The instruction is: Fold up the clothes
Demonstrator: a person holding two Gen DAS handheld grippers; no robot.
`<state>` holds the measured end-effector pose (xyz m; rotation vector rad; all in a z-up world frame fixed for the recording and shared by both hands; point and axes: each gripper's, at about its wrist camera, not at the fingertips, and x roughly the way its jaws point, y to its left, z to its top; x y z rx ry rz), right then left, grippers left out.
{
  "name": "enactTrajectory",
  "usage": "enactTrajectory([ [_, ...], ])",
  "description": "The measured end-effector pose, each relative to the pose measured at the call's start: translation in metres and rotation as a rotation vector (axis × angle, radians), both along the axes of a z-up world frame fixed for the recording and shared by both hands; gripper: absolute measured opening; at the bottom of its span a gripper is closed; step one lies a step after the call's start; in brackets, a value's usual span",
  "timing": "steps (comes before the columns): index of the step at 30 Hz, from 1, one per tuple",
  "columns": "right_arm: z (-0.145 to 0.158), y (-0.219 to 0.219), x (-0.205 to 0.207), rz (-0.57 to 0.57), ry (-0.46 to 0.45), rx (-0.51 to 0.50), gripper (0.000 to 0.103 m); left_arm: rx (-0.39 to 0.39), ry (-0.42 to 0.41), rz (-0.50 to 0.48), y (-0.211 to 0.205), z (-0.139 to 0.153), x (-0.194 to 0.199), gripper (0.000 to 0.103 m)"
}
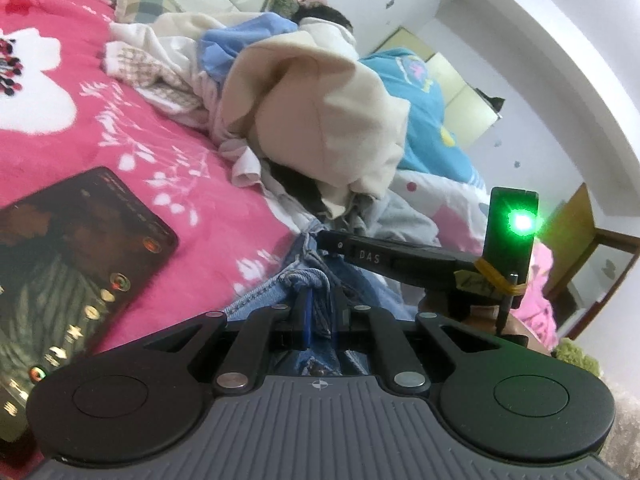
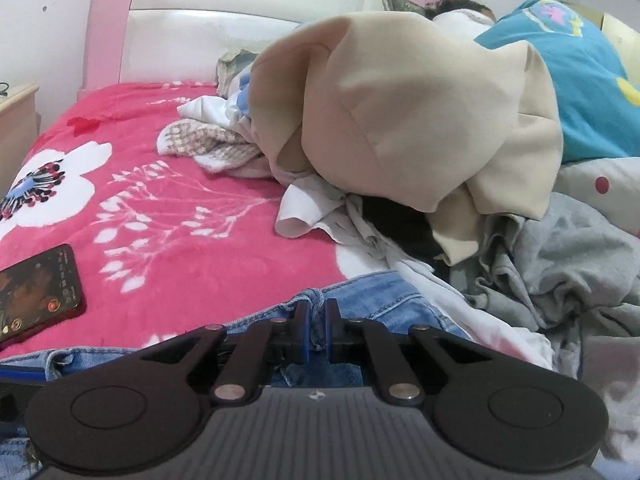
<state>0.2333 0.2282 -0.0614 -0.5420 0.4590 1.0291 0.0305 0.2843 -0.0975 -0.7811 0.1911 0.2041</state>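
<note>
Blue denim jeans (image 2: 380, 300) lie at the near edge of a pink floral blanket (image 2: 160, 208). My right gripper (image 2: 316, 320) is shut on a fold of the jeans' edge. In the left wrist view my left gripper (image 1: 320, 312) is also shut on the jeans (image 1: 304, 280), with denim bunched between its fingers. The right gripper's black finger (image 1: 384, 258) crosses just beyond it, touching the same denim. A heap of clothes lies behind: a beige garment (image 2: 420, 120), white (image 2: 312, 204) and grey (image 2: 568, 256) pieces.
A phone (image 2: 36, 296) with a lit screen lies on the blanket at the left; it also shows in the left wrist view (image 1: 68, 264). A person in a turquoise top (image 2: 580, 80) lies at the far right. A pink headboard (image 2: 108, 28) stands behind, a wooden nightstand (image 2: 16, 128) at far left.
</note>
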Motion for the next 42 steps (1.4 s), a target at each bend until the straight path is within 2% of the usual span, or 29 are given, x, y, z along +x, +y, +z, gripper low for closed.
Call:
enactTrajectory([
  [6, -0.027, 0.010, 0.001, -0.024, -0.013, -0.067, 0.006, 0.022, 0.090, -0.009, 0.000, -0.006, 0.008, 0.007],
  [11, -0.021, 0.006, 0.000, -0.049, -0.005, -0.066, 0.012, 0.058, 0.104, -0.029, -0.003, -0.006, 0.006, 0.009],
  [12, -0.016, 0.004, 0.000, -0.054, 0.000, -0.071, 0.016, 0.058, 0.099, -0.033, -0.003, -0.006, 0.005, 0.010],
  [13, -0.011, 0.000, -0.001, -0.068, 0.000, -0.071, 0.026, 0.060, 0.096, -0.036, -0.004, -0.006, 0.004, 0.010],
  [15, 0.000, -0.013, -0.006, -0.111, -0.015, -0.053, 0.039, 0.065, 0.088, -0.039, -0.005, -0.005, 0.002, 0.013],
  [17, 0.012, -0.034, -0.012, -0.163, -0.013, -0.016, 0.043, 0.079, 0.076, -0.035, -0.006, -0.002, -0.001, 0.024],
  [22, 0.040, -0.108, -0.036, -0.345, 0.056, 0.088, 0.045, 0.116, 0.044, -0.026, -0.012, 0.003, -0.009, 0.037],
  [27, 0.052, -0.196, -0.074, -0.549, 0.169, 0.189, 0.049, 0.119, 0.019, -0.041, -0.015, 0.006, -0.014, 0.038],
  [31, 0.045, -0.259, -0.107, -0.707, 0.317, 0.250, 0.049, 0.133, -0.017, -0.059, -0.021, 0.010, -0.018, 0.038],
  [37, 0.040, -0.317, -0.152, -0.853, 0.366, 0.286, 0.049, 0.175, -0.085, -0.079, -0.033, 0.017, -0.024, 0.040],
  [40, 0.043, -0.336, -0.166, -0.893, 0.358, 0.302, 0.049, 0.181, -0.128, -0.151, -0.038, 0.019, -0.023, 0.045],
  [42, 0.045, -0.349, -0.174, -0.927, 0.350, 0.311, 0.049, 0.156, -0.129, -0.232, -0.041, 0.017, -0.018, 0.046],
])
